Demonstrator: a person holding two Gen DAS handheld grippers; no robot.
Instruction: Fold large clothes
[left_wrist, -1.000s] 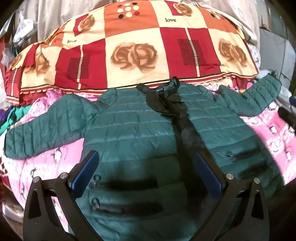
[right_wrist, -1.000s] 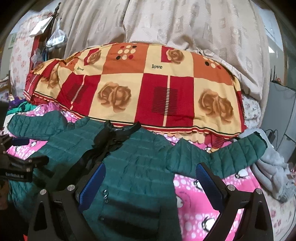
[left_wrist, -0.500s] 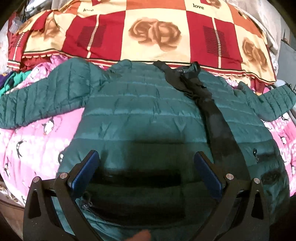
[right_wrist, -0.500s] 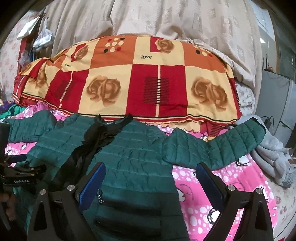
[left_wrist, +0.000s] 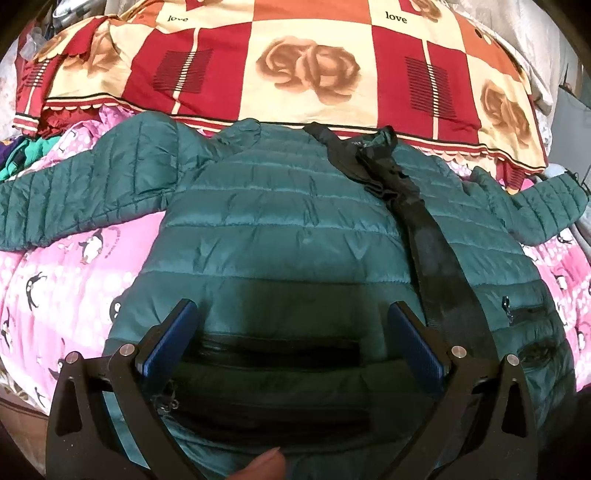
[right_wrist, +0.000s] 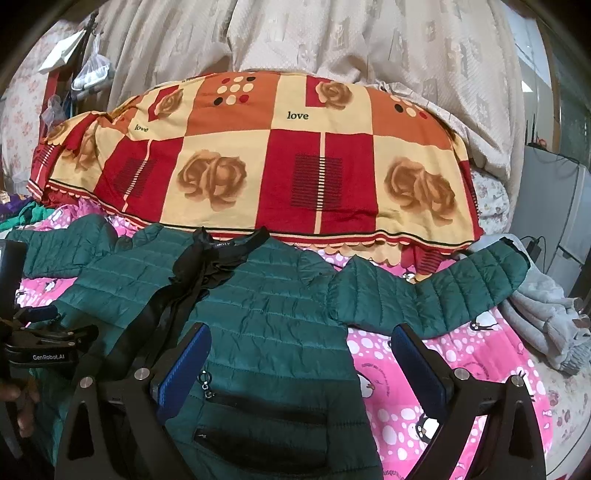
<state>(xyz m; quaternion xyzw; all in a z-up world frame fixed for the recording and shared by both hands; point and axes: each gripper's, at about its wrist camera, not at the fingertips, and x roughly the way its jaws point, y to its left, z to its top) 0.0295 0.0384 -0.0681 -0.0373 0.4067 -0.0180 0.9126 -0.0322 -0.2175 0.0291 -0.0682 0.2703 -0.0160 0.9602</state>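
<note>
- While the green quilted jacket (left_wrist: 280, 236) is lying front-up on the pink penguin bedsheet (left_wrist: 55, 280), both sleeves are spreading outward (collar toward the rose-patterned blanket (right_wrist: 258, 162)).
- Left gripper (left_wrist: 291, 343) is hovering over the jacket's lower pockets, its fingers (left_wrist: 168, 341) standing wide apart, gripping nothing.
- Right gripper (right_wrist: 299, 365) is hanging above the jacket's side edge, fingers (right_wrist: 419, 363) spread wide and empty.

One jacket (left_wrist: 280, 229), two grippers, perhaps.

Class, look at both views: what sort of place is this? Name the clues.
Most likely a bedroom: a green quilted jacket spread on a pink penguin-print bedsheet, a rose-patterned quilt heaped behind, beige curtains beyond.
</note>
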